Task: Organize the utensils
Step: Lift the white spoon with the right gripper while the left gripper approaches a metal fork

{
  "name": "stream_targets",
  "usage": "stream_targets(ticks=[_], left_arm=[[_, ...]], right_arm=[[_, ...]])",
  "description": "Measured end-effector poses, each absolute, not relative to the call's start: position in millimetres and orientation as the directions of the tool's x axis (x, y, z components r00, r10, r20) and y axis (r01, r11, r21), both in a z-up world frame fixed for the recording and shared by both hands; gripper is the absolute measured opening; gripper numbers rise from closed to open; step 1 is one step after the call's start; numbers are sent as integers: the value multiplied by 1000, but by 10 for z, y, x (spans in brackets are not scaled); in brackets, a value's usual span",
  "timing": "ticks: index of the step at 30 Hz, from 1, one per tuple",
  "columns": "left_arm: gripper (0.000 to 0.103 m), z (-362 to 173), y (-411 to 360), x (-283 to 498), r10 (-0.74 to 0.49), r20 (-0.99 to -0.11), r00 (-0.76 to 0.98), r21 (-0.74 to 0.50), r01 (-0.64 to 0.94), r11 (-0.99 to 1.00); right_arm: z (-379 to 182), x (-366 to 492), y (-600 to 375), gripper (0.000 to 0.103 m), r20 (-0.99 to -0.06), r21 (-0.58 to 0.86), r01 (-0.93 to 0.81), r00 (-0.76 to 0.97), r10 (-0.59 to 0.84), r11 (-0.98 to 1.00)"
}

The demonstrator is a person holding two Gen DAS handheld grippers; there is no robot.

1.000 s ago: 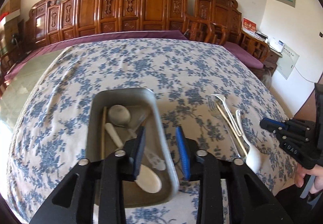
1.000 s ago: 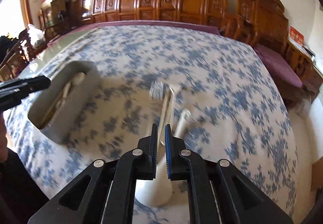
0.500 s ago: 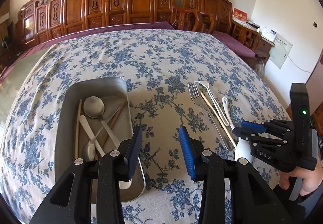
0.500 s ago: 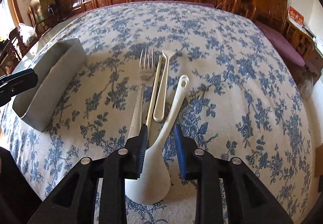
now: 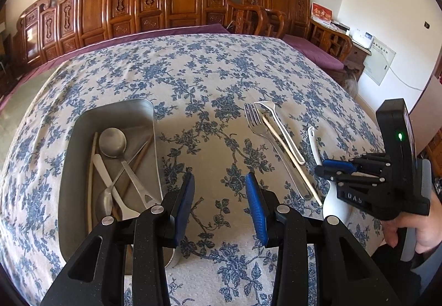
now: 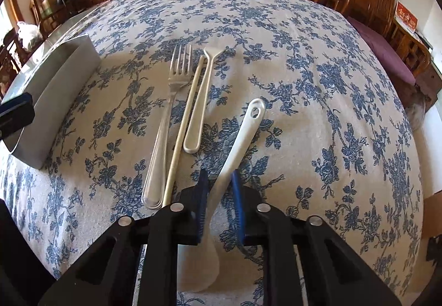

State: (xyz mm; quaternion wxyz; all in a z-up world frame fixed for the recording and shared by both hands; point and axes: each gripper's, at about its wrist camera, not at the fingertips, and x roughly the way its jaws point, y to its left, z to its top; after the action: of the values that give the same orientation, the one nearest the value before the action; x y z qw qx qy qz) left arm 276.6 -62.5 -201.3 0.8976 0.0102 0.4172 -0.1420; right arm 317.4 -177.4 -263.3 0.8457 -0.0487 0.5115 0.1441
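The right gripper (image 6: pixel 218 184) has been brought lower since a second ago, and its jaws are closing around the white plastic spoon (image 6: pixel 243 134); the handle runs between the blue pads, though it cannot be told whether they press on it yet (half a second ago the jaws stood wider about the same handle). The spoon lies flat on the floral tabletop (image 6: pixel 317 63), bowl toward the camera, well to the right of the metal tray (image 5: pixel 110 115). Just left of the spoon, between it and the tray, the steel fork (image 6: pixel 168 123), a pale chopstick (image 6: pixel 182 129) and a white-handled utensil (image 6: pixel 200 101) are laid side by side, touching, unmoved since a second ago.

The left gripper (image 5: pixel 219 190) has been shifted off the tray: a second ago its pads straddled the tray's right wall, and now they are held apart over bare cloth just right of the tray, nothing between them. Inside the tray a metal ladle (image 5: pixel 113 141), spoons and chopsticks are seen crossed over one another. The hand (image 5: pixel 414 226) carrying the right gripper is seen at the far right of the tray.
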Motion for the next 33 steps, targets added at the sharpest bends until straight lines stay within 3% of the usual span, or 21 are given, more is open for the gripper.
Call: stream_targets(ticks=[7,17,28,31,33], left_arm=[[36,-2026,-695,2753,-249,-755,607,-93,276,957],[36,-2080,-874,2703,-243,-764,598,-62,307,950],[36,-2067,-1129,2654,-234,-777,585,-25,343,939],[36,-2116,-1217,2690,-210,-779,591,11,347,938],[36,-2148,-1269,2756,-210,-787,580,5,346,938]], right_arm=[[-2624,3306,-1827,11,-881,76,-298,427,204,952],[-2644,3293,-1941,11,-860,-9,-300,489,145,954],[-2509,3322,-2214,10,-822,97,-259,523,224,961],[-2456,3326,-2268,1,-810,96,-249,544,221,964],[-2448,3334,-2303,0,-806,109,-244,545,229,964]])
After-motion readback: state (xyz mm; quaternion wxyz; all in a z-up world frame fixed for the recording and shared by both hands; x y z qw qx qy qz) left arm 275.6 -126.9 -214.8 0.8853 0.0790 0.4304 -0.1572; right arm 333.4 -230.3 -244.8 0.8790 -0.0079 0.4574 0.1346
